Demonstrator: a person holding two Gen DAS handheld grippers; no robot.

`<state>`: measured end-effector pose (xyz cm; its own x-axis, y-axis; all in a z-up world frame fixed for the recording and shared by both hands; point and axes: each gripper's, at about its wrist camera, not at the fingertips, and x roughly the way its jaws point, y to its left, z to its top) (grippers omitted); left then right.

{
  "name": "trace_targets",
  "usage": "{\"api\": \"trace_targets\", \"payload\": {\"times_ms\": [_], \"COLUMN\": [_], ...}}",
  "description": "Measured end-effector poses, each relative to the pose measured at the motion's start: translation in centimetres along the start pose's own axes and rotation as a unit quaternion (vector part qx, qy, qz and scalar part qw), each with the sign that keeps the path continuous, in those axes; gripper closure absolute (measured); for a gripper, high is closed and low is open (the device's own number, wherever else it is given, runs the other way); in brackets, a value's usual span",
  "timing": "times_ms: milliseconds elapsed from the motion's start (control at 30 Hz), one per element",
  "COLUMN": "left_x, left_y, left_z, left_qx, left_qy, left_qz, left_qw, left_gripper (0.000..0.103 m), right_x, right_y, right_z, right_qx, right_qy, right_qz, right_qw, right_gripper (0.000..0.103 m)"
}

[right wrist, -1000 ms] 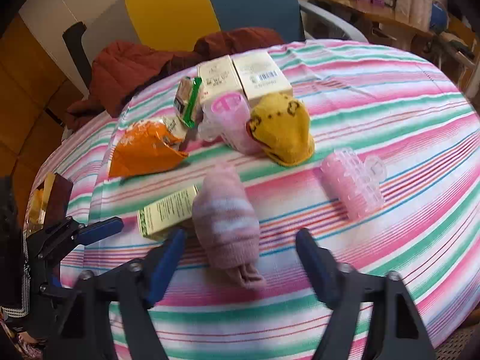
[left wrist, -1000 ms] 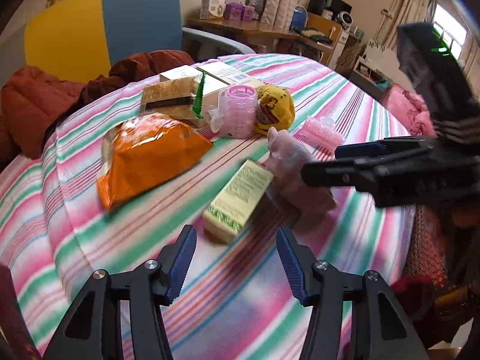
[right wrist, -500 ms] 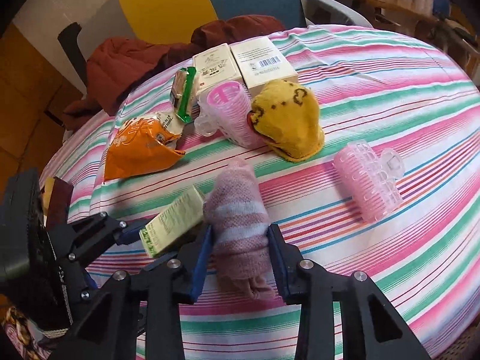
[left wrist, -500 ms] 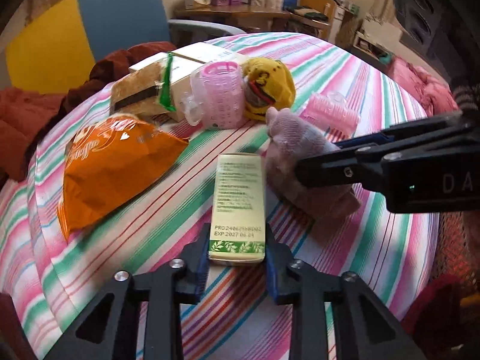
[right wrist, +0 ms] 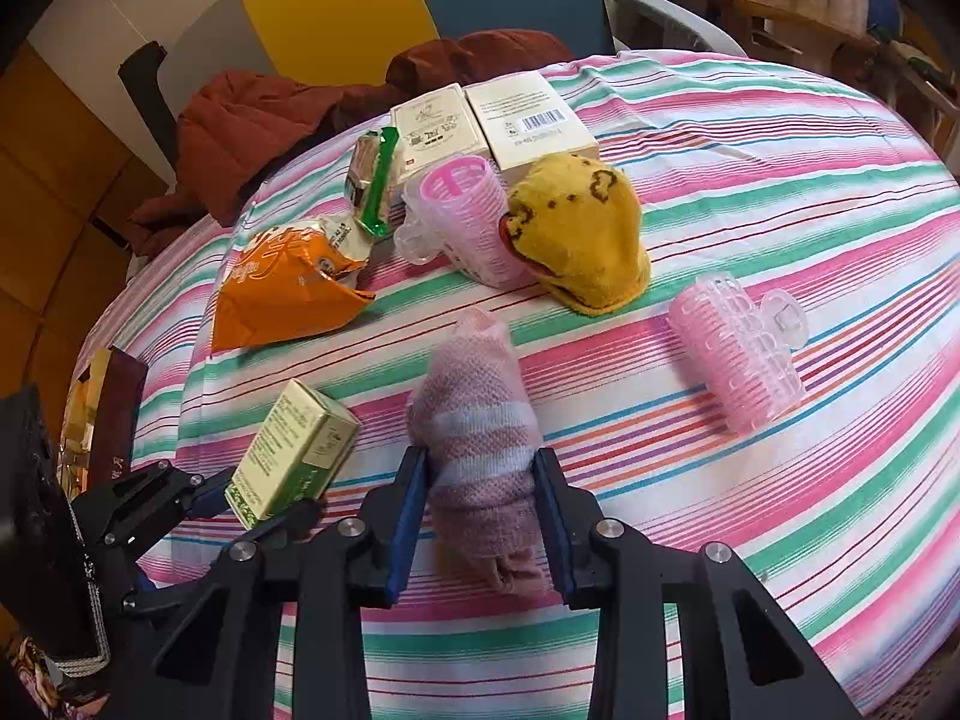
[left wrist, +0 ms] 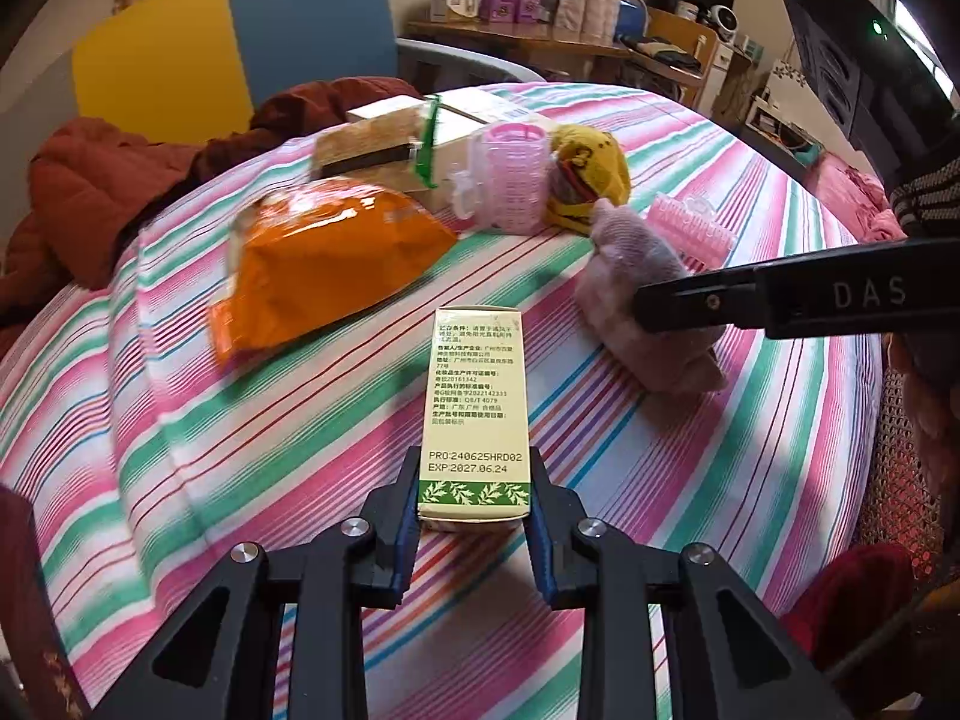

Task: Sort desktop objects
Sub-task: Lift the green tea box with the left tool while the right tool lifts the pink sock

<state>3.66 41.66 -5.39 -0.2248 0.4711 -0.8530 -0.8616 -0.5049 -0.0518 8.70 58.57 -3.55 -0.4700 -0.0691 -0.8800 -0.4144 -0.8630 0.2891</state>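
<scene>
The left gripper [left wrist: 474, 516] has its fingers clamped on the near end of the green box [left wrist: 475, 402], which sits on the striped surface [left wrist: 240, 450] close to its near edge. The right gripper [right wrist: 483, 516] is closing, its fingers pressing both sides of the pink sock [right wrist: 477, 420] just right of the box. Bare cloth lies between the box and the orange snack bag [left wrist: 324, 264]; a pink hair roller [right wrist: 738, 354] lies well apart, rightward.
</scene>
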Motion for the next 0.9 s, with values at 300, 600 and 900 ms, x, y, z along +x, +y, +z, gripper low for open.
{"api": "trace_targets", "payload": {"times_ms": [300,600,900], "left_x": [-2.5,-5.5,-10.1], "left_y": [1.9,4.3,8.2], "left_z": [-2.4,-4.8,-7.9], "left_qx": [-0.027,-0.058,-0.113], "left_qy": [-0.01,-0.023,-0.054], "left_qz": [0.007,0.003,-0.008], "left_qw": [0.9996,0.9981,0.9921], "left_gripper": [0.073,0.073,0.074], "right_x": [-0.2,-0.4,0.8], "right_y": [1.4,4.2,9.4], "right_z": [-1.1,-3.7,-6.2], "right_qx": [-0.005,0.02,0.034], "right_qy": [-0.001,0.0,0.022], "right_qz": [0.013,0.077,0.132], "right_qw": [1.0,0.997,0.99], "right_gripper": [0.073,0.078,0.085]}}
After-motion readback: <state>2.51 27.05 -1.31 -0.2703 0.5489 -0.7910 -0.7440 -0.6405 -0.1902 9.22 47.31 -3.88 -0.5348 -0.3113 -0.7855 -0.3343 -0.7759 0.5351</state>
